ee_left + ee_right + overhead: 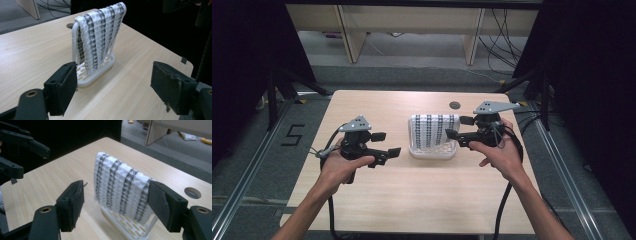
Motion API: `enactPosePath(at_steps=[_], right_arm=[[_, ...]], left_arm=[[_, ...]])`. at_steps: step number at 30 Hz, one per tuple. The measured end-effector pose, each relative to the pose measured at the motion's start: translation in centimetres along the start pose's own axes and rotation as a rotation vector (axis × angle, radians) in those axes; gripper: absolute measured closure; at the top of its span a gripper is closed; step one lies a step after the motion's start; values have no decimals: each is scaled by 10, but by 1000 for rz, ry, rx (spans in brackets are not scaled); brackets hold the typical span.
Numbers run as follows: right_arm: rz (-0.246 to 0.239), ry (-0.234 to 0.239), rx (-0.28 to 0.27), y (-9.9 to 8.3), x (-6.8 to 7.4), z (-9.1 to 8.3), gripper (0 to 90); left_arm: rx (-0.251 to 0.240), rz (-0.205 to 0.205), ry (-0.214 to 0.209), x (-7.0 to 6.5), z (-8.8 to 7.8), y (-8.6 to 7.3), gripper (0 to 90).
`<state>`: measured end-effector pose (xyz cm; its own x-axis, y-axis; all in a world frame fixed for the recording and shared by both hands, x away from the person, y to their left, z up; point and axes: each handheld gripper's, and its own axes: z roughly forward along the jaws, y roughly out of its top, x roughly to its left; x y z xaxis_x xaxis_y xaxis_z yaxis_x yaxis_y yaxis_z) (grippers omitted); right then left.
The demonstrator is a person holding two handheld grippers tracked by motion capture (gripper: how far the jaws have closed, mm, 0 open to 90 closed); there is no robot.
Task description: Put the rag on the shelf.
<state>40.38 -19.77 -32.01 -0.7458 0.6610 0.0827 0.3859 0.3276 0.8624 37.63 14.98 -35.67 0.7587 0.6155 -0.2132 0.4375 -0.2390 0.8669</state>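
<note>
A pale wood-grain table with rounded corners [377,200] sits at centre, a round grey cable hole [455,105] toward one o'clock; grey carpet floor [242,165] surrounds it; at twelve o'clock stand light wooden desk legs [349,35]; black cables [502,40] trail at one o'clock; black curtains [592,75] hang at three and nine o'clock.

the only obstacle on the table [377,210] is the white rack [432,150] with a striped cloth [434,129] draped over it, standing right of centre; bare tabletop lies open at its 6, 9 and 12 o'clock, with a small hole [455,105] at 1 o'clock
</note>
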Motion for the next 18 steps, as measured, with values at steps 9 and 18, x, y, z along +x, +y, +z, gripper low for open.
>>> enactPosePath(at_steps=[9,18], right_arm=[[-5,-2,-9,-10,1,-4,310],[10,4,-12,-17,4,-5,255]], left_arm=[[-5,-7,-6,-1,-4,-13,204],[-3,2,-1,-4,-4,-24,203]])
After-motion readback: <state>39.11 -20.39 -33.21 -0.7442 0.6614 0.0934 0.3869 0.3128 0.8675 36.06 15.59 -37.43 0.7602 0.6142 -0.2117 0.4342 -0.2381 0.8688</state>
